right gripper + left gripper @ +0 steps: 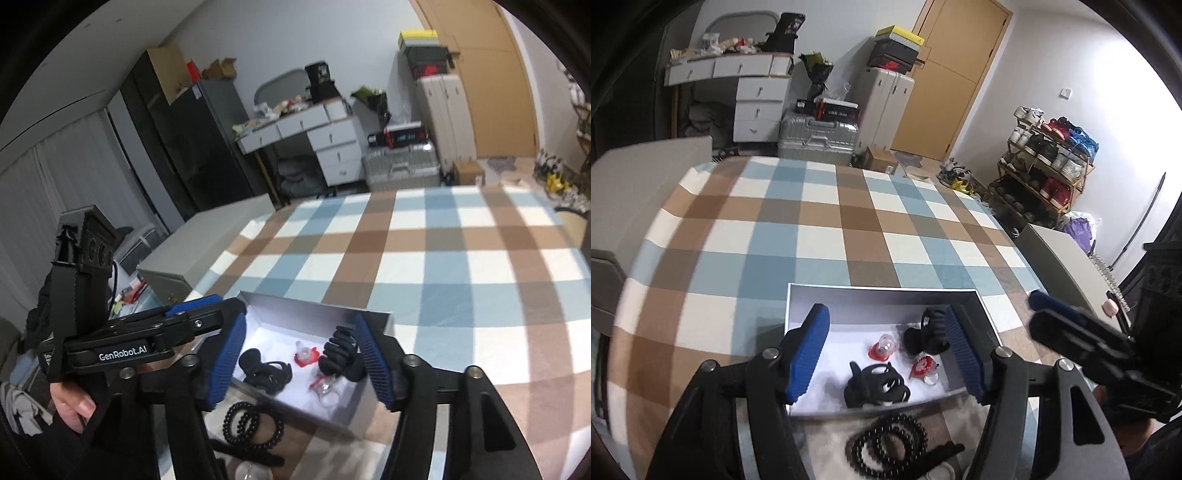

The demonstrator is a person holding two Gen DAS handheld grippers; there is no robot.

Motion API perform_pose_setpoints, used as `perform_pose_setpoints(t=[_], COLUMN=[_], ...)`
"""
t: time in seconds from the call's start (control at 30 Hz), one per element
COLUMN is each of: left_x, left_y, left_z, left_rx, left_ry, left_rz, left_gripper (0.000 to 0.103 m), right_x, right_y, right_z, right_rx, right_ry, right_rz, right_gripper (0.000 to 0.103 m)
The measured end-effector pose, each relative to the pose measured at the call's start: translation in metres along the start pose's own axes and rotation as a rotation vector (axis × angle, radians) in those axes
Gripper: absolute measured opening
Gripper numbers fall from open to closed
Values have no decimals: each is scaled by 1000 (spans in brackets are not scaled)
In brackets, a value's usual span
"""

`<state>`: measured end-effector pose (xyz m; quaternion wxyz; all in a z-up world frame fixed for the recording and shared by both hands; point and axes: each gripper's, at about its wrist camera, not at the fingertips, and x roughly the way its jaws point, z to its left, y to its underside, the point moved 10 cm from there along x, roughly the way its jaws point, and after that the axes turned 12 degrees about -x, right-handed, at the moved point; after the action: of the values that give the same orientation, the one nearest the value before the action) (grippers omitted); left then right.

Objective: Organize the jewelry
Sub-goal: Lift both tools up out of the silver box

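Beaded bracelets point(886, 439) on checkered tablecloth point(820, 236)

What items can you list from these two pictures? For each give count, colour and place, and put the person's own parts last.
box: one, white, on the checked cloth, open
hair clips: two, black, inside the box
small ornaments: two, red and clear, inside the box between the clips
bead bracelet: one, black, coiled, on the cloth in front of the box
checked cloth: one, blue, brown and white, covering the table
suitcase: one, silver, on the floor beyond the table
shoe rack: one, wooden, by the far wall
left claw: black with blue pads, open above the box
right claw: same colours, open above the box
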<state>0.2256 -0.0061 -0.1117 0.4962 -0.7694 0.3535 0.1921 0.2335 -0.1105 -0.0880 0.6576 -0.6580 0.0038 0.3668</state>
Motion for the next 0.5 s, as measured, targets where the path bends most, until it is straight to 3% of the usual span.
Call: perform_pose_setpoints(t=[0.17, 0.23, 0.33, 0.5], left_x=[-21, -29, -38, -49], left_y=[4, 5, 7, 18], left_z=[-8, -12, -16, -21], left_rx=[15, 11, 22, 59], left_ry=[-27, -23, -23, -45], left_rz=[-74, -104, -135, -147], left_gripper=[69, 75, 80, 81], right_x=[-36, -50, -69, -99], right_y=[-6, -8, -10, -9], right_z=[-4, -3, -2, 4], right_rx=[-14, -21, -14, -28], right_ry=[98, 113, 137, 184], right_rz=[-85, -120, -175, -270], right_gripper=[84, 86, 101, 103])
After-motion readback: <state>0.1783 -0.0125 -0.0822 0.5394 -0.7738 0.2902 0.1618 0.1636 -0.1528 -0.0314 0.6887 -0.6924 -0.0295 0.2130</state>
